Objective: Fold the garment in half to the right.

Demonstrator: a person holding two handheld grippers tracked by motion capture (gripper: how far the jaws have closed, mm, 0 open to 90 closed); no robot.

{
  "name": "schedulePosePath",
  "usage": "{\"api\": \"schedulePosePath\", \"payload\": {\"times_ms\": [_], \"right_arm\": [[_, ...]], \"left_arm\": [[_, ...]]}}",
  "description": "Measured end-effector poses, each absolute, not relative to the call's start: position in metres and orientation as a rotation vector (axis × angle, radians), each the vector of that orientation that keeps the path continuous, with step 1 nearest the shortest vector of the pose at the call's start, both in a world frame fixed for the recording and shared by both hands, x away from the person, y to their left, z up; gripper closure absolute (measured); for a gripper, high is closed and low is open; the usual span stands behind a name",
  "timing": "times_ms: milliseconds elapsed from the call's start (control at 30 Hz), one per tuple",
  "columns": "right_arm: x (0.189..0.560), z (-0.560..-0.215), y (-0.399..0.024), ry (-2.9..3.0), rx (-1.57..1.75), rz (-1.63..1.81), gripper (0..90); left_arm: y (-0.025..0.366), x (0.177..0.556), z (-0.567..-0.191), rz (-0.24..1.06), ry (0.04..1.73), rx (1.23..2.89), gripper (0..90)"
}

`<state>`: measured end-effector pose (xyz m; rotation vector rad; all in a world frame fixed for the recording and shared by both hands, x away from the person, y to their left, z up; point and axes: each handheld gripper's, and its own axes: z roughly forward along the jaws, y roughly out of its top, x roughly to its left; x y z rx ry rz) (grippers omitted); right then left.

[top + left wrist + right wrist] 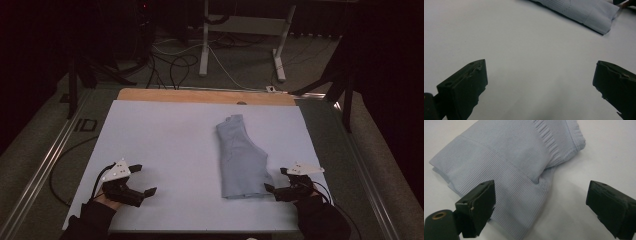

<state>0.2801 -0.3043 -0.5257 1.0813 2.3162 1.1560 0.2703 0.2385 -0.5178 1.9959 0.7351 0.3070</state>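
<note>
Dim room, cables on the floor beyond a white desk (150, 135). Folded pale-blue knit garment (240, 160) lies right of centre on the desk, ribbed hem toward the near edge. Right gripper (276, 181) sits just beside the garment's near right corner, fingers spread wide, holding nothing; in the right gripper view the hem lies between and ahead of them. Left gripper (143, 179) rests well apart at near left, fingers wide open, empty, over bare desk.

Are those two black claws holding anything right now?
No. The left gripper is open over bare table. The right gripper is open beside the folded light-blue sweater, at its ribbed hem, gripping nothing.
</note>
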Motion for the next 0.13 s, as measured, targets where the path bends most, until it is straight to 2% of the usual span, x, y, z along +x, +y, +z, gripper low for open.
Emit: {"api": "schedulePosePath", "payload": {"times_ms": [133], "right_arm": [[0.2801,-0.5246,-0.304,2.31,1.07,1.149,8.9]], "left_arm": [[0.2385,0.2704,-0.5174,0.309,0.734,1.996,0.8]]}}
